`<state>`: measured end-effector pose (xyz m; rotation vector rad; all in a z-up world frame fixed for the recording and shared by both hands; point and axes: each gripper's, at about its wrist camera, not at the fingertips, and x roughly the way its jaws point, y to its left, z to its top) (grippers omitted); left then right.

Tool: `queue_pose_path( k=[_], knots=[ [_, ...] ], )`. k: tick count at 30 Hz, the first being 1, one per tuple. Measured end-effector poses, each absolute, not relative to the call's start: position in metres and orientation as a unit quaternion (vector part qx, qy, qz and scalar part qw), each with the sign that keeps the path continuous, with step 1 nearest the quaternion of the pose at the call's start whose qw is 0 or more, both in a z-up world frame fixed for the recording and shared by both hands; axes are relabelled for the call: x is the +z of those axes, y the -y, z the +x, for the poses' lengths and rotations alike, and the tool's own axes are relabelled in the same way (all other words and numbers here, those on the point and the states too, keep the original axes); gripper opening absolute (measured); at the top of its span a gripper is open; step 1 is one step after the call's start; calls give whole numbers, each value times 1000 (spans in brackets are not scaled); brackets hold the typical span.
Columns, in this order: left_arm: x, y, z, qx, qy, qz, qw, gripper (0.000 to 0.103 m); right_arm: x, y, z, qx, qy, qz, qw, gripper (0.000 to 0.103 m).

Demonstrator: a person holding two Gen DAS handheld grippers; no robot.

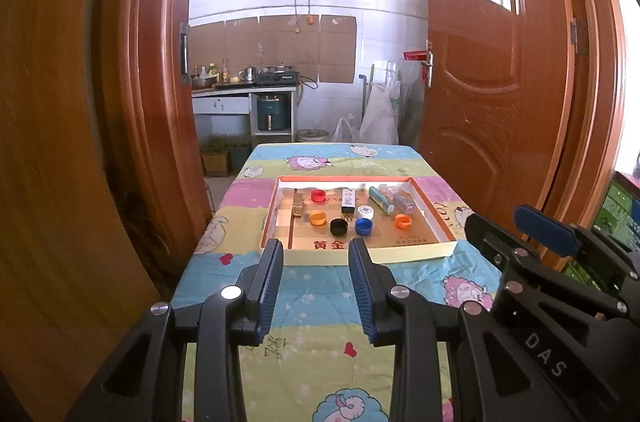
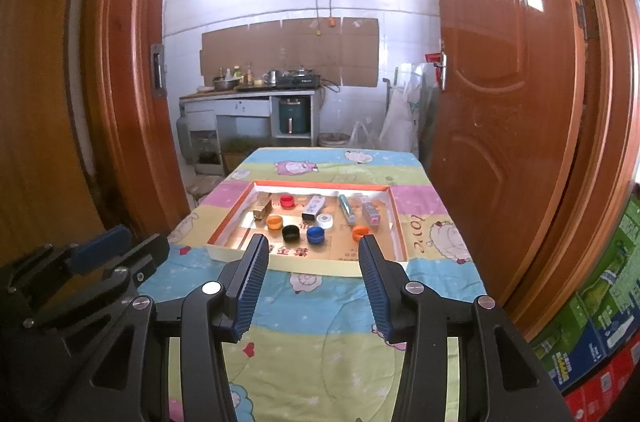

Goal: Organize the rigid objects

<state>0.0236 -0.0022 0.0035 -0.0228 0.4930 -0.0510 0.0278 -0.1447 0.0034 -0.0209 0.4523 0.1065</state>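
Caps in the tray look light, stiff, slick; best pinched across the rim. Left gripper and right gripper are held part-open, empty.

"DAS" on right tool; "黄金" on tray floor.

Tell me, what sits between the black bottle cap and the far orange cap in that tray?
In the left wrist view, only the blue cap lies between the black cap and the orange cap nearer the tray's right wall.
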Motion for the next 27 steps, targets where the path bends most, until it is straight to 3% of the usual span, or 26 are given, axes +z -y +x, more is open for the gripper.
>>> queue_pose_path(
  k=[27],
  knots=[
    [7, 3, 15, -21, -237, -5, 971, 34, 4, 149, 19, 44, -214, -4, 976, 49]
  ],
)
